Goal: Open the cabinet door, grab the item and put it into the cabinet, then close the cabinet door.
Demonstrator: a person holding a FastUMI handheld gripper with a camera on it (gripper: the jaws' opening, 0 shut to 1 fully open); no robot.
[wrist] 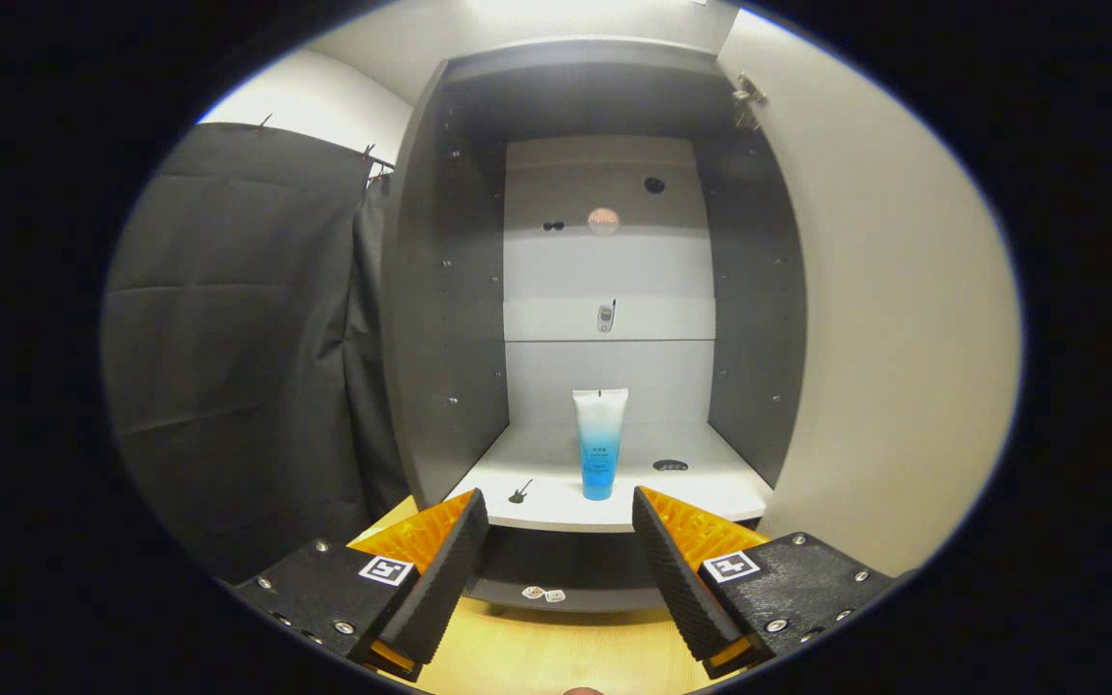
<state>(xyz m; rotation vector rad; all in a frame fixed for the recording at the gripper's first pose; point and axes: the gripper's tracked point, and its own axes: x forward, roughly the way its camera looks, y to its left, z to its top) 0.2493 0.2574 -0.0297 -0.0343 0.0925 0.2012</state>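
My gripper point(561, 526) was held with its jaws spread wide and nothing between them, facing the open cabinet point(450, 290). The cabinet door point(894, 319) stood swung out beyond my right finger, its inner face toward me and a hinge point(747, 94) visible at its top corner. The item, a blue-and-white tube point(599, 442), stood upright on its cap on the lower shelf point(701, 487), just ahead of my fingers and about centred between them, apart from both. As I judged it, the opening and the placing were done, and only the closing of the door was left. On the same shelf, a small dark guitar-shaped mark point(519, 492) lay ahead of my left finger and a dark round hole point(670, 465) ahead of my right. A higher shelf point(556, 328) carried a small phone-like object point(605, 316), too small to identify with certainty. Below the cabinet ran a pale wooden surface point(556, 652), with two small white tags point(543, 594) near the cabinet's base. Black cloth point(237, 338) hung beyond my left finger, under a light wall point(315, 97).
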